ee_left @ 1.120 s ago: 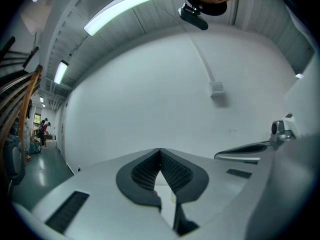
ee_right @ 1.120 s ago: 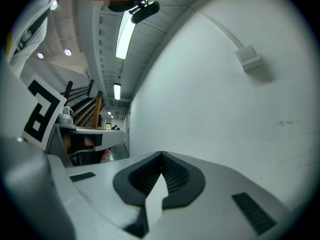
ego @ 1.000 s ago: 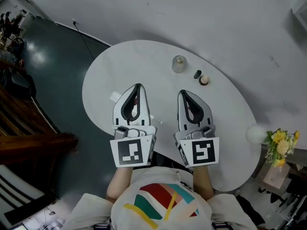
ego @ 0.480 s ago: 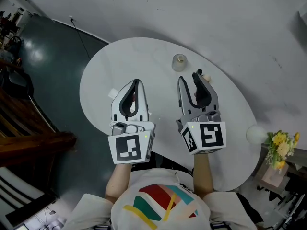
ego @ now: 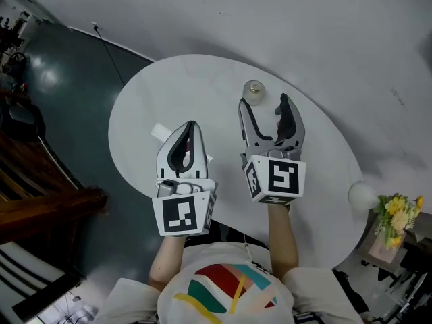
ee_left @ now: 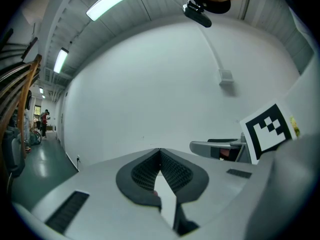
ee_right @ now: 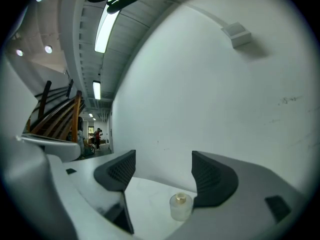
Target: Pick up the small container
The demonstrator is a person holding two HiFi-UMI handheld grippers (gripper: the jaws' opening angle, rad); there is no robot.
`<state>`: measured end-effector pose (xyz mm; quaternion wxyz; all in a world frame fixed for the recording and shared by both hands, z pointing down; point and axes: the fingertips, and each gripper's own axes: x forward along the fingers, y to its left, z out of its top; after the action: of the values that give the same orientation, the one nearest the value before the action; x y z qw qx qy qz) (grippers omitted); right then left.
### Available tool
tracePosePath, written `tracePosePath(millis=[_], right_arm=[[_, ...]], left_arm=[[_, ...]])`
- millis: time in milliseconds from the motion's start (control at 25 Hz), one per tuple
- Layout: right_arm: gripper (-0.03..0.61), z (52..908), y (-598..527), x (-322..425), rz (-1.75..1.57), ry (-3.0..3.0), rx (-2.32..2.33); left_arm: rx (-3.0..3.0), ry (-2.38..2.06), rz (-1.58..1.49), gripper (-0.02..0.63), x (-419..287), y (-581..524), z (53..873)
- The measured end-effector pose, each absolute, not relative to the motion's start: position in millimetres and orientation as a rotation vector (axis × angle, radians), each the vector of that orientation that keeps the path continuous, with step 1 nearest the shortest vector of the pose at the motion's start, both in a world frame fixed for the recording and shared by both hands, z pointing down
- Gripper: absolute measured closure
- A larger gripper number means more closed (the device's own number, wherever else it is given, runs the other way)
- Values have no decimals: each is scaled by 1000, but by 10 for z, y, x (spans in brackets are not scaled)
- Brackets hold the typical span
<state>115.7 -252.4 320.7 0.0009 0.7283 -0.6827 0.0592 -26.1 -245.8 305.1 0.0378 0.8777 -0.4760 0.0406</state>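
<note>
Person: torso in a white shirt [ego: 226, 292] with coloured stripes sits at the near edge of the head view, both forearms reaching out over the tabletop.
Flowers: yellow flowers [ego: 398, 211] stand off the near right edge of the tabletop, beside a white ball-shaped thing [ego: 362, 194].
Tabletop: white rounded tabletop [ego: 202, 79], mostly bare, seen from steeply above.
Left hand-held gripper [ego: 192, 124]: it is on the left and the nearer of the two, with its marker cube turned toward the person. In its own view [ee_left: 160, 151] the two dark ribbed pads meet at their tips. The jaws are together and nothing shows clamped between them.
Paper slip [ego: 160, 132]: white and flat on the tabletop, just left of the left jaws.
Right hand-held gripper [ego: 263, 104]: it reaches farther over the tabletop than the left one. Its jaws are spread wide and are opening. In its own view [ee_right: 162, 166] the ribbed pads stand well apart and press on nothing.
Small container [ego: 254, 90]: a squat clear jar with a pale gold cap, upright on the tabletop just past the right jaw tips. In the right gripper view [ee_right: 180, 206] it shows in the gap between the jaws, close beside the right pad, and is not gripped.
Floor: dark green glossy floor [ego: 67, 100] lies left of the tabletop, with wooden stairs [ego: 34, 181] at the left edge.
Wall: pale wall [ego: 304, 19] rises beyond the far edge of the tabletop.
</note>
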Motion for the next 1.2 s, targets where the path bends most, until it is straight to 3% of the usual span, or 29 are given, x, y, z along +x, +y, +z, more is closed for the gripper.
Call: tracePosePath(millis=[1200], right_arm=[[241, 4789, -3382, 1541, 482, -1847, 2313]], left_arm=[[2634, -1388, 412, 595, -59, -3049, 3937]])
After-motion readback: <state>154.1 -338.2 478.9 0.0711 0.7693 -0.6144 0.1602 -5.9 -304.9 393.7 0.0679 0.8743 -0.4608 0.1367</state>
